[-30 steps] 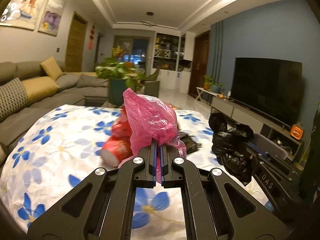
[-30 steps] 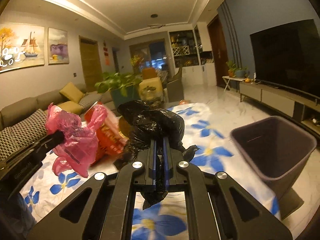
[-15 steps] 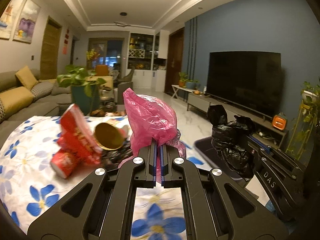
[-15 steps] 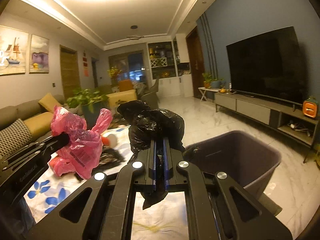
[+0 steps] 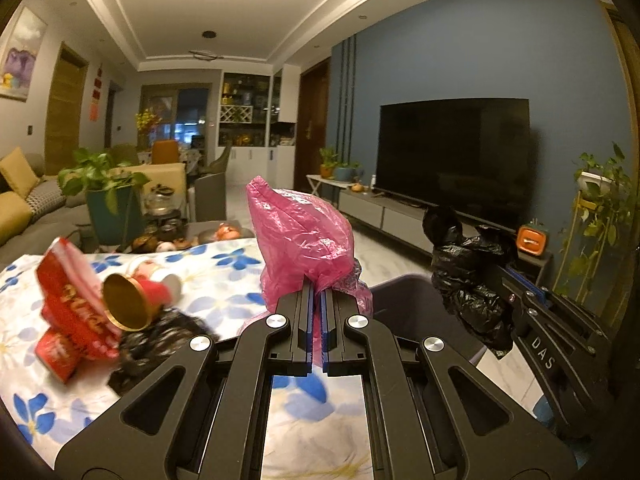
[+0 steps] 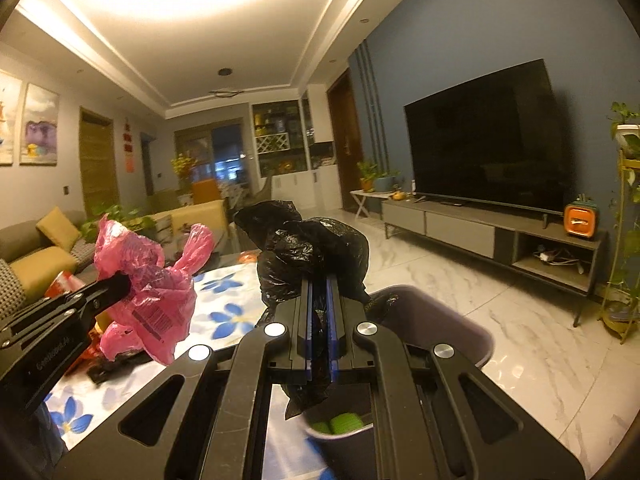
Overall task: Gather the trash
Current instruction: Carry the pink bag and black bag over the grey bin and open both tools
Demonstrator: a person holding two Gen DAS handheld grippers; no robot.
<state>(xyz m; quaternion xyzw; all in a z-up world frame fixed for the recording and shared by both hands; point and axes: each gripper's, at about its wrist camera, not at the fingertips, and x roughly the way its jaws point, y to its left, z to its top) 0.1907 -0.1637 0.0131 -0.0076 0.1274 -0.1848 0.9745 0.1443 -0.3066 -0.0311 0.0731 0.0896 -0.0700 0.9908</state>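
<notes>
Two views, each with a loaded tool. Through the left wrist camera we see our left gripper [image 5: 316, 292] clamped on a crumpled pink bag [image 5: 300, 232] above the flowered tablecloth [image 5: 224, 276] — red wrappers [image 5: 76, 320] lie at left. Through the right, our right gripper [image 6: 318, 284] pinches a black bag [image 6: 312, 248] over the grey bin [image 6: 464, 332].

Living room, warm ceiling light. Blue wall [image 6: 460, 40] with black TV [image 6: 484, 140] over a grey low cabinet [image 6: 460, 226]. White marble floor [image 6: 500, 320]. Grey sofa [image 5: 44, 216] with yellow cushions at left, paintings [image 6: 38, 130] above. Wooden door [image 5: 64, 112], potted plant [image 5: 108, 184], shelving [image 6: 276, 136] at back.
</notes>
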